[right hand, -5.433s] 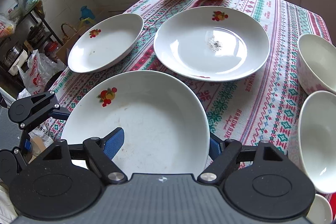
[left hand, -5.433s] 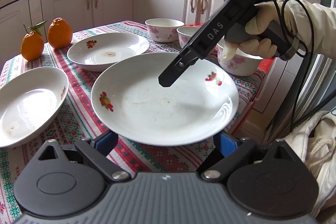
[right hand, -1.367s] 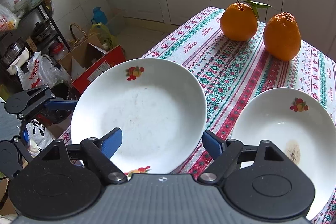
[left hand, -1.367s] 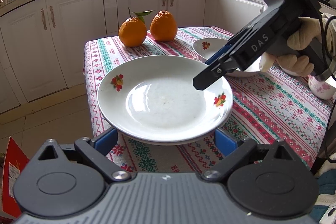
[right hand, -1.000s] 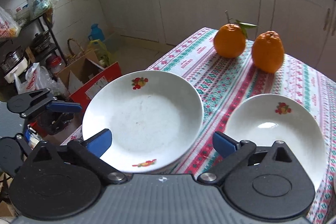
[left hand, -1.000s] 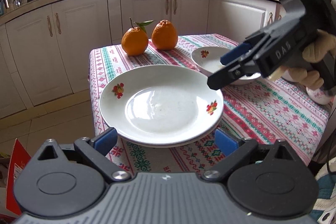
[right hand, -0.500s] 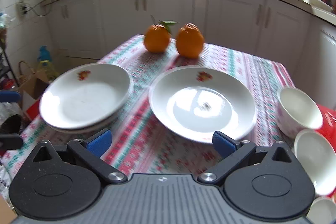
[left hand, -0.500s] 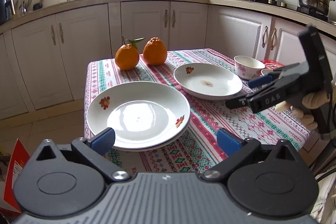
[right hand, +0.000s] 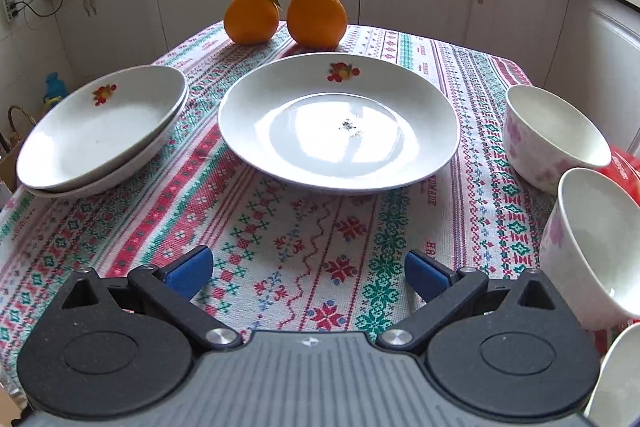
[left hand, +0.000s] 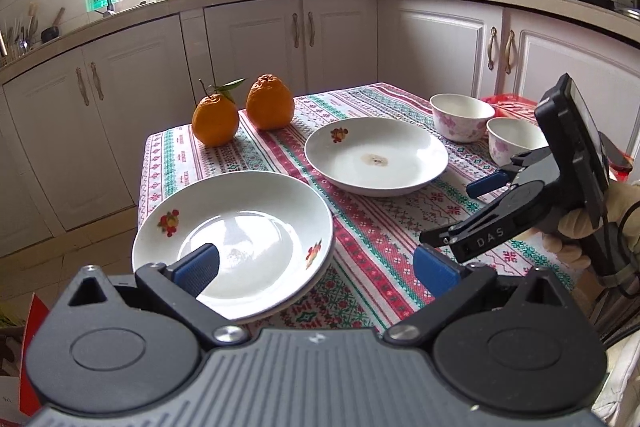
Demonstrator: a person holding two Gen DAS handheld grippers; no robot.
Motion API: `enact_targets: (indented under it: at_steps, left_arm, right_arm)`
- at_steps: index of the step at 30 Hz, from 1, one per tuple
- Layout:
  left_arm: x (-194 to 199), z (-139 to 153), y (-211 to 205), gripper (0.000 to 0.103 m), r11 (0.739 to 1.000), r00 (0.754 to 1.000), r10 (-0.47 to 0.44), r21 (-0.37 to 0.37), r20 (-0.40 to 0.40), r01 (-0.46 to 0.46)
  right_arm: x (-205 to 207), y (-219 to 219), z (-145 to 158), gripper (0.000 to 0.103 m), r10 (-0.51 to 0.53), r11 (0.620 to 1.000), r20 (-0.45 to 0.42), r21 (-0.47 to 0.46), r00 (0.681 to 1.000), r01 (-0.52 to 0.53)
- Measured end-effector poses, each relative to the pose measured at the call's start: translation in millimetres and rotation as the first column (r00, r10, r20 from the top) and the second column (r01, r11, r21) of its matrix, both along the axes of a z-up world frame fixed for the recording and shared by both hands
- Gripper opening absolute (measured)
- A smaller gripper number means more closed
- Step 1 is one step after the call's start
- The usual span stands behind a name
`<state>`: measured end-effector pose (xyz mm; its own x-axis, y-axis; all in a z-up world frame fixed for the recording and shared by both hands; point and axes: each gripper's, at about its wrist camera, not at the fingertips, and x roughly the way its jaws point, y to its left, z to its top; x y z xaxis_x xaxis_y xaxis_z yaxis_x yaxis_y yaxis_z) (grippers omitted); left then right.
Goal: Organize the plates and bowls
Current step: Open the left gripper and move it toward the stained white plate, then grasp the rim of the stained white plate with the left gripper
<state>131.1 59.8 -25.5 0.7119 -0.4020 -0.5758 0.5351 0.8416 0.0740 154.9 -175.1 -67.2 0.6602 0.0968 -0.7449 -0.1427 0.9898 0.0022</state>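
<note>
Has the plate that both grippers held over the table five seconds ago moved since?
Yes. That plate now lies stacked on another plate at the table's left edge, left of the stained plate; nothing grips it.

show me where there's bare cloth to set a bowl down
Bare tablecloth lies between the open right gripper and the single plate, bordered by the stacked plates. The side with the bowls is crowded.
</note>
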Motion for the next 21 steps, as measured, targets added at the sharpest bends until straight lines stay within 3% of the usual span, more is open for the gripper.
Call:
enact_targets:
  at_steps: [11,21]
  left_arm:
    - [52.6,6.6,-29.4,0.102,0.996,0.995,-0.089,0.012,-0.05,0.089]
    - [124.7,8.9,-81.6,0.102,0.977,0.978,-0.192,0.08,-0.077,0.198]
  right_arm:
    - [21.4,-6.7,-5.0,0.103,0.0,1.0,0.048,0.014,0.999,-0.001]
    - [36.4,-9.4,-7.7,0.103,0.01,1.0,0.08,0.02,0.997,-0.012]
